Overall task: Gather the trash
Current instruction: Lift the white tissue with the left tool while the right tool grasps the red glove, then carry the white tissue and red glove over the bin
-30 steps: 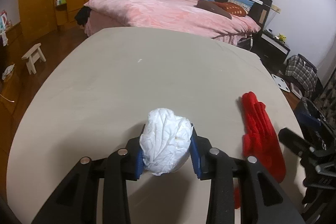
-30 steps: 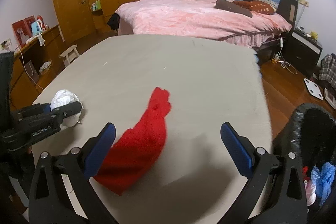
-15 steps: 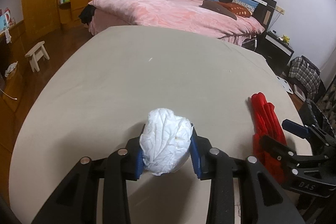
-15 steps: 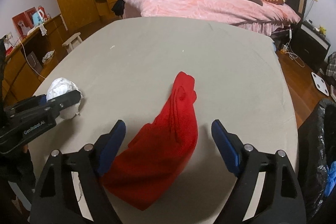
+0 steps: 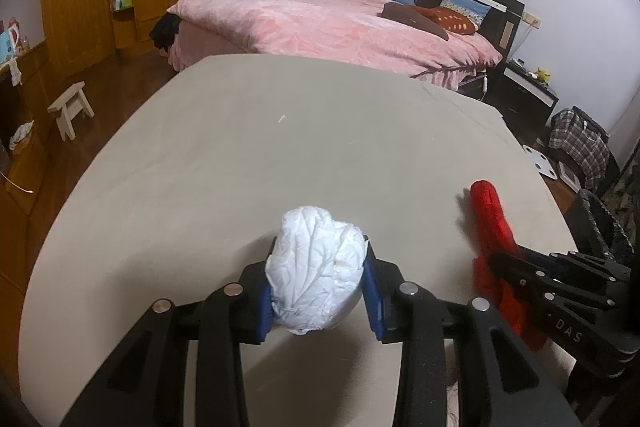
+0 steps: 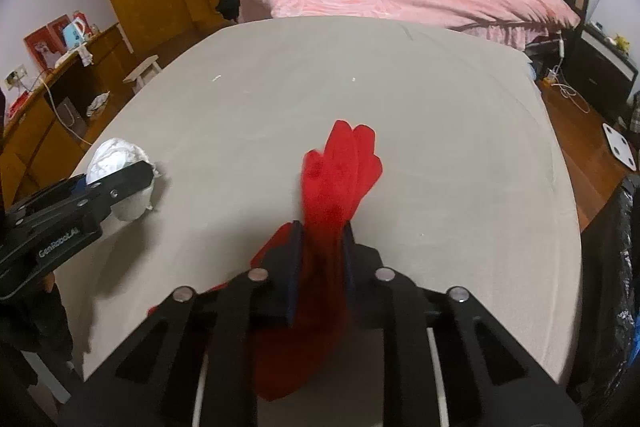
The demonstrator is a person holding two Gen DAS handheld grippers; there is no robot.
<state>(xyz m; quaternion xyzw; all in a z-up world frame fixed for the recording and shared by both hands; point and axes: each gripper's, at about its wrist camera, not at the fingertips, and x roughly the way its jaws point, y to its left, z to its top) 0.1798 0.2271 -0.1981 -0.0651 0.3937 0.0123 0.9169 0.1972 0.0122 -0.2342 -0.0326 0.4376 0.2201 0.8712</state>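
Grip security is the main concern at this stage. Your right hand-held gripper (image 6: 319,259) has just been closing, and its jaws now pinch the red cloth (image 6: 340,179) at mid-length, with the cloth bunched between them. The far end points away across the counter (image 6: 400,87) and the near end lies loose under the gripper. Because only a fold is held, the cloth may slide out when lifted, or the trailing near end may drag on the counter and snag the rim of the black bin bag (image 6: 616,267) at the right edge. Your left hand-held gripper (image 5: 318,291) is clamped on the crumpled white paper ball (image 5: 316,271), held just over the near part of the counter. That ball is soft; it may compress and slip free if you swing it quickly. Note also that both grippers sit close together, so crossing paths toward the bag risks a collision.
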